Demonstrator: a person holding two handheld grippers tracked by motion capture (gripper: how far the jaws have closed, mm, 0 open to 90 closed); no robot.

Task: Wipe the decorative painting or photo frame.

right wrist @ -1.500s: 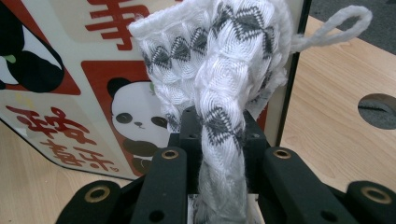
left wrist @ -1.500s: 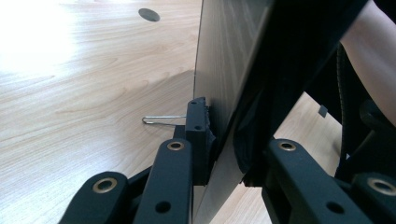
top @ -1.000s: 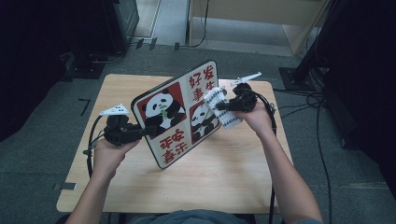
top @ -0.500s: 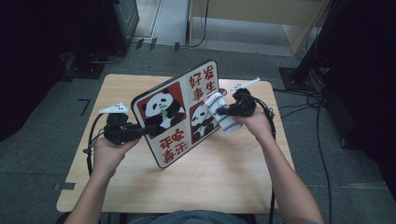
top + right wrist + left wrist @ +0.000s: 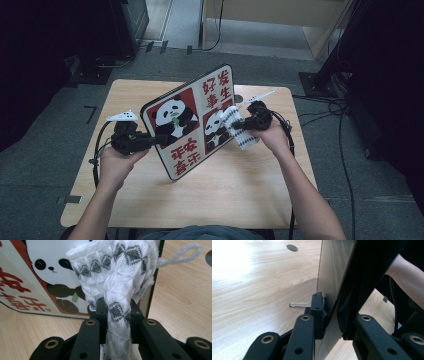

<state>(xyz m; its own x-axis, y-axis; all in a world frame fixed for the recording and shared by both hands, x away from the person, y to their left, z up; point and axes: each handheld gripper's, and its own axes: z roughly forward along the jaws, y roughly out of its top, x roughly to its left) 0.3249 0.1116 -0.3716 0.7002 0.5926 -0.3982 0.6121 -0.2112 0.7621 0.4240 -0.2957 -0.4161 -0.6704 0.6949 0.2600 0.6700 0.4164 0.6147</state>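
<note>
While left claw (image 5: 159,140) clamps glossy flat panda board (image 5: 192,125), knitted white cloth (image 5: 239,130) in right claw (image 5: 239,126).

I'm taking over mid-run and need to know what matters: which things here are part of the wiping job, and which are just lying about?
In the job:
- panda board, propped on edge on the table
- cloth, pressed to the board's face
- left gripper, clamped on the board's edge
- right gripper, clamped on the cloth

Lying about:
- cables on the floor
- wooden cabinet behind the table
</note>
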